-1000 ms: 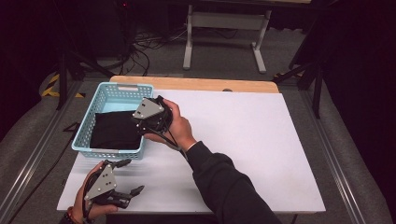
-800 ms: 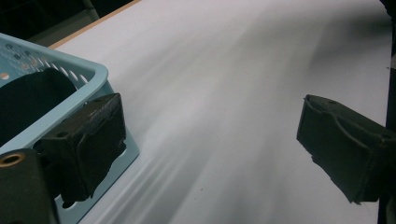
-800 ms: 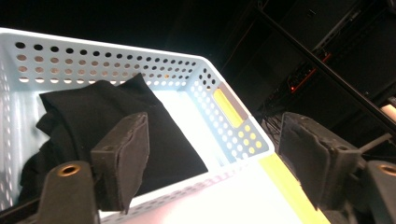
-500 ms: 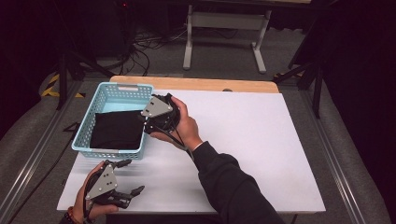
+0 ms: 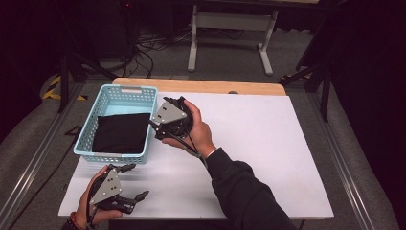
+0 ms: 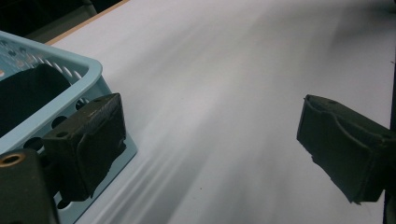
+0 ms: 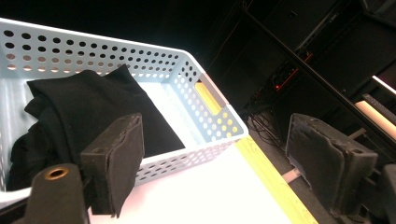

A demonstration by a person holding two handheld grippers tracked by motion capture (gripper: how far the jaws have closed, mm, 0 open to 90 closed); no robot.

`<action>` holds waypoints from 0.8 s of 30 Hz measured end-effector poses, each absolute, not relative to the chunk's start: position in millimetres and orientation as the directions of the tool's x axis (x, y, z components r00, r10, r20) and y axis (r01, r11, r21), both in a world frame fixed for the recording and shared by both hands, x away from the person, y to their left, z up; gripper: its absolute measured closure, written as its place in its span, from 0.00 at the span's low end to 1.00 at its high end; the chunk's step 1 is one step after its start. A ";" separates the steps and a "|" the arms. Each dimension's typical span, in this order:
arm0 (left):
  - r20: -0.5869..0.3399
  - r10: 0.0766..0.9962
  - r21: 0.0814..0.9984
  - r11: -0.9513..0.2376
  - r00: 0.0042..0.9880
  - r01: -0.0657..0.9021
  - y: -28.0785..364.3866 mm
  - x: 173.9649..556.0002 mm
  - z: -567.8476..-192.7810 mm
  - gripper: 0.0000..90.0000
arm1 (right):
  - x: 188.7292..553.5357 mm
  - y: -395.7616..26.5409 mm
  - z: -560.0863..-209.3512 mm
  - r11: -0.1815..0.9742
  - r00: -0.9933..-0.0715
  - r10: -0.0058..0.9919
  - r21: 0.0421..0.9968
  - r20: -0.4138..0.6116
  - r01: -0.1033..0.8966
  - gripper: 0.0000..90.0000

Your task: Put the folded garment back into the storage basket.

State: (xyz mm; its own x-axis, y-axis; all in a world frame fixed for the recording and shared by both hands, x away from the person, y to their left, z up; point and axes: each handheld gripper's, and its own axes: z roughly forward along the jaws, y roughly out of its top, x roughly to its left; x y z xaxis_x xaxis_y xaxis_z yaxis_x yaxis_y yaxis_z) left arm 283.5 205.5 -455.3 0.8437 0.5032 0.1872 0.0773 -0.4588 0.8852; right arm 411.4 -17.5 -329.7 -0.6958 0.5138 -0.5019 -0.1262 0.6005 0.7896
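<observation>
Your right gripper [image 5: 154, 125] hangs beside the blue basket [image 5: 125, 91], its jaws wide, just opened further, nothing between them. The black cloth [image 5: 120, 132] lies folded inside that basket. Your left gripper [image 5: 135, 183] rests wide on the white tabletop [image 5: 268, 148]. Grey carpet and 1 metal stand [image 5: 230, 33] lie beyond.

White-topped table [image 5: 268, 158] with wooden far edge, light blue perforated basket [image 5: 89, 139] near its left edge
</observation>
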 end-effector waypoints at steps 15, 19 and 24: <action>0.181 0.508 0.882 -0.463 0.842 0.090 204.4 285.6 -457.4 0.10 | 405.6 -36.6 -322.1 0.622 -0.664 0.526 0.773 -0.532 -0.126 0.13; 0.180 0.507 0.882 -0.463 0.843 0.090 204.4 285.6 -457.5 0.09 | 404.0 -40.3 -320.7 0.617 -0.660 0.531 0.776 -0.532 -0.130 0.13; 0.183 0.507 0.879 -0.468 0.842 0.090 204.1 285.6 -457.6 0.10 | 401.3 -45.7 -318.0 0.614 -0.639 0.546 0.778 -0.541 -0.134 0.11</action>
State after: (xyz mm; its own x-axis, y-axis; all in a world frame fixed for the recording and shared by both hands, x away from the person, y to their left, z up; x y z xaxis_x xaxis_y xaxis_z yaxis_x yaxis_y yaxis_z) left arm 285.6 204.1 -457.6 0.8422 0.5070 0.1835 0.0902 -0.4679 0.8792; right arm 401.3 -45.7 -318.0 -0.6394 0.5462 -0.5412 -0.1340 0.6140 0.7779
